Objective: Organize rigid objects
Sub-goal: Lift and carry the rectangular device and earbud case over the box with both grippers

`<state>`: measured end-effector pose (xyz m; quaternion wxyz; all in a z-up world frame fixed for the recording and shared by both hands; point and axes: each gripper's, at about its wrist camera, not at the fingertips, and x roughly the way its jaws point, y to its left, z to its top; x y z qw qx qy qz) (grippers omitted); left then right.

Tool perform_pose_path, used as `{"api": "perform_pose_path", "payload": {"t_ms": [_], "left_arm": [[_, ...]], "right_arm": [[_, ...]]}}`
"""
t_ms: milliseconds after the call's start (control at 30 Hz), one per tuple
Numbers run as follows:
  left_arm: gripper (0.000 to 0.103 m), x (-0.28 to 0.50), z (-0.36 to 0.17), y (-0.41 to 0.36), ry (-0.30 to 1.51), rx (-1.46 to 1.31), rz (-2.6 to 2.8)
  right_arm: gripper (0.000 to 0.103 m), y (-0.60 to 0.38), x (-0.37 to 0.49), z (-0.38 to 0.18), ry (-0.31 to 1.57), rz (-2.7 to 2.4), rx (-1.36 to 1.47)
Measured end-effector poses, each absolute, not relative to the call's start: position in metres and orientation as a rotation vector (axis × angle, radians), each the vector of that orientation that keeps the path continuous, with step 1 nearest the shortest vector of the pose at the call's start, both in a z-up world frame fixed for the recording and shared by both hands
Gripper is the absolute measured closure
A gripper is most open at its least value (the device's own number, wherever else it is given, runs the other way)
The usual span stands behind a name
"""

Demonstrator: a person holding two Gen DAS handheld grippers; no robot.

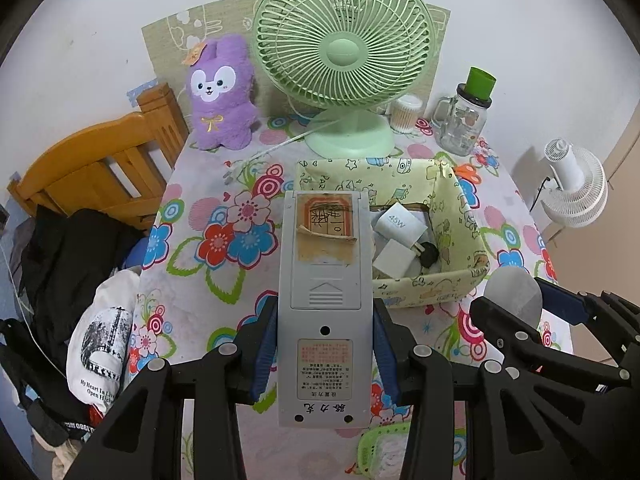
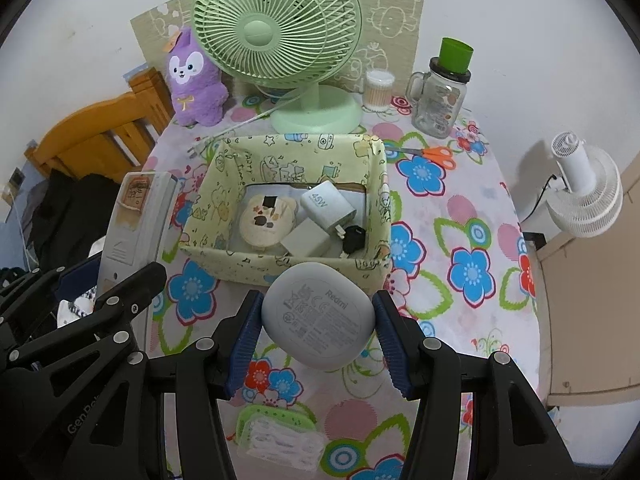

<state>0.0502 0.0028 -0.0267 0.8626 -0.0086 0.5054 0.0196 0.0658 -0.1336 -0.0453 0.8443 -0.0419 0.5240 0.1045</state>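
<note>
My left gripper (image 1: 326,344) is shut on a grey remote control (image 1: 324,248), held back side up, its far end over the near left corner of a yellow cartoon-print fabric box (image 1: 424,288). My right gripper (image 2: 318,320) is shut on a rounded grey earbud case (image 2: 320,316), which hangs just in front of the box's (image 2: 280,270) near wall. Inside the box lie a white 45W charger (image 2: 326,202), a second white charger (image 2: 306,242), a round beige case (image 2: 266,220) and a small black item (image 2: 354,238). The remote (image 2: 136,216) also shows left of the box.
Behind the box stand a green desk fan (image 2: 280,32), a purple plush (image 2: 192,76), a cotton-swab tub (image 2: 378,90) and a glass jar with a green lid (image 2: 440,92). Orange scissors (image 2: 436,156) lie to its right. A green packet (image 2: 276,436) sits near the front edge. A wooden chair (image 1: 100,168) and clothes (image 1: 68,256) are to the left.
</note>
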Motion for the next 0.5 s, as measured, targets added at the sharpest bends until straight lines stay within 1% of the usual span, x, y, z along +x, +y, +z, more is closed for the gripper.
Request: {"api": "perform_pose_path", "payload": {"t_ms": [500], "left_arm": [[0.058,0.078,-0.028,-0.004,1.062,-0.027,0.062]], "right_arm": [[0.044,-0.14,0.098,-0.048,1.112,0.26,-0.094]]}}
